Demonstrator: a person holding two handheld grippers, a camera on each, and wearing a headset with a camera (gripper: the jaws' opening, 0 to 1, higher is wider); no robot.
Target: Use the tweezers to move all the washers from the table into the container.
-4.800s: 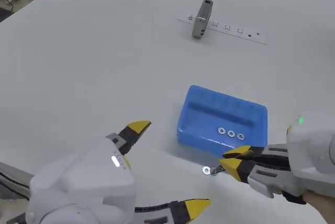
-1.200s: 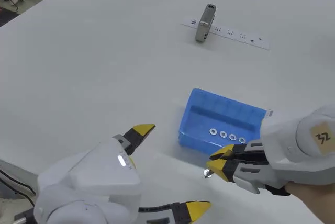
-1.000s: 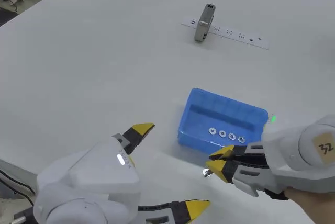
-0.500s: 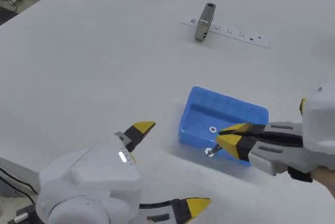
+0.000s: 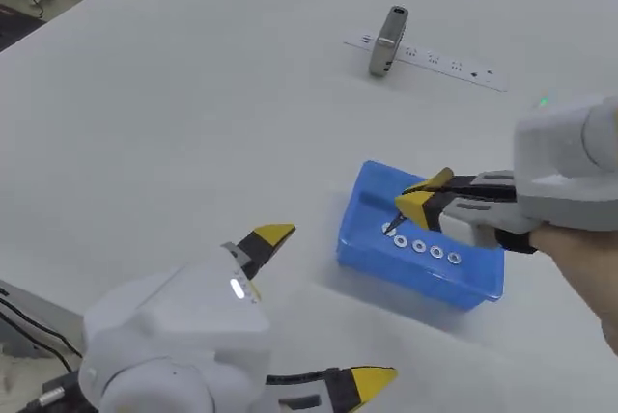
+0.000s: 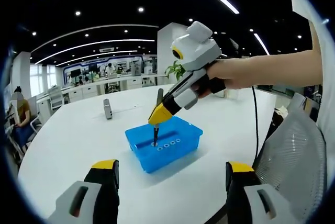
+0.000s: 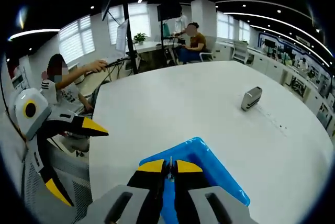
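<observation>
Since leaving the table (image 5: 193, 95), carries the washer (image 5: 390, 230) in tweezers (image 5: 396, 223), clamped tight in right gripper (image 5: 417, 203), into the container (image 5: 415, 283) beside four washers (image 5: 419, 245); needs only release. Keeps left gripper (image 5: 323, 307) wide-jawed, idle.

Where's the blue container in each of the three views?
Head view: blue container, lower right of centre.
Left gripper view: centre, slightly low.
Right gripper view: bottom centre.
Shared landmark: grey box standing on the table beyond it.
</observation>
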